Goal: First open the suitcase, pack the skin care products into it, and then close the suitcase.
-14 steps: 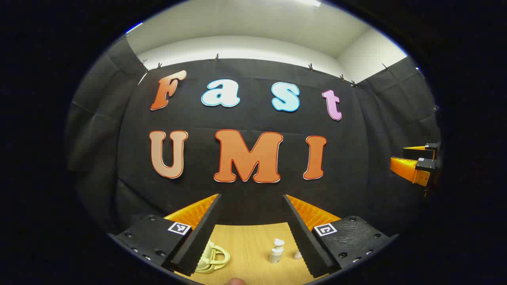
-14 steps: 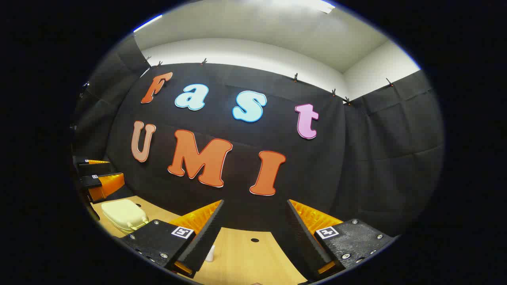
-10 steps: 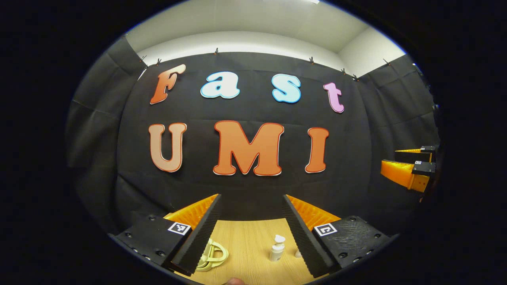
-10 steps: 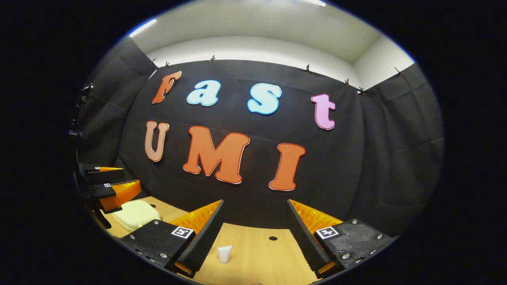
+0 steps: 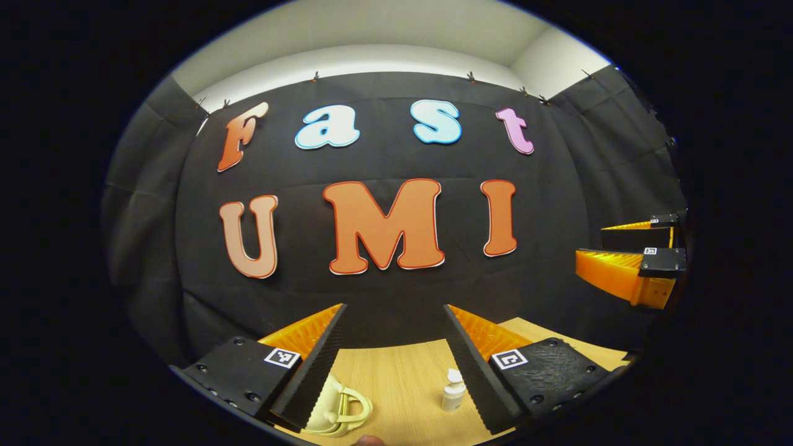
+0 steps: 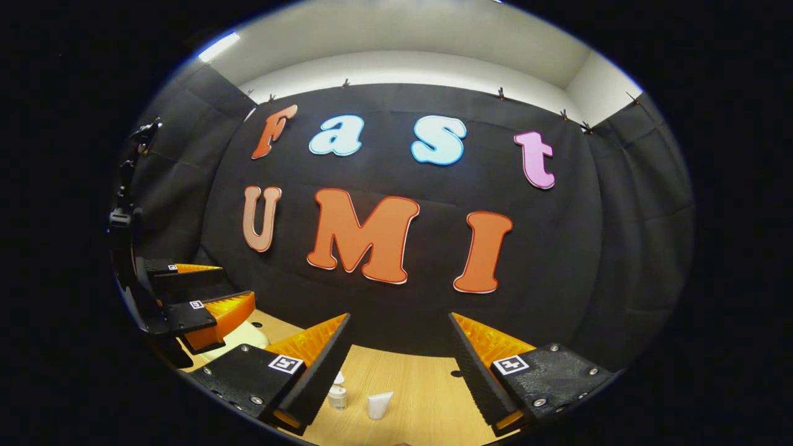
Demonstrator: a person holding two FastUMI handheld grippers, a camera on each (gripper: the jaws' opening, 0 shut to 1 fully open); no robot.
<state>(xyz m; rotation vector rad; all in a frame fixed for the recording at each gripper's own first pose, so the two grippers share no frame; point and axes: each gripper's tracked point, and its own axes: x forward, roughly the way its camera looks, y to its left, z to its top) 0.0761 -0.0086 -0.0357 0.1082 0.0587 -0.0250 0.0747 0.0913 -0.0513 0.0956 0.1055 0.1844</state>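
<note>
Suitcase (image 5: 337, 412): cream, closed, bottom left of the left gripper view, handle loop toward the camera; partly behind that gripper's left finger.
Left gripper (image 5: 394, 365): released, jaws wide, empty; suitcase lies low and left of its fingers, apart.
Right gripper (image 6: 396, 371): released, empty; suitcase (image 6: 245, 337) far lower left, behind the other gripper.
Skin care: pump bottle (image 5: 453, 390), small bottle (image 6: 337, 395) and tube (image 6: 378, 406) upright on the table (image 6: 427, 402).
Nearer arm: left, by my judgement.

left tongs (image 5: 393, 365): black screwed blocks, square tag markers | right tongs (image 6: 399, 375): same build
</note>
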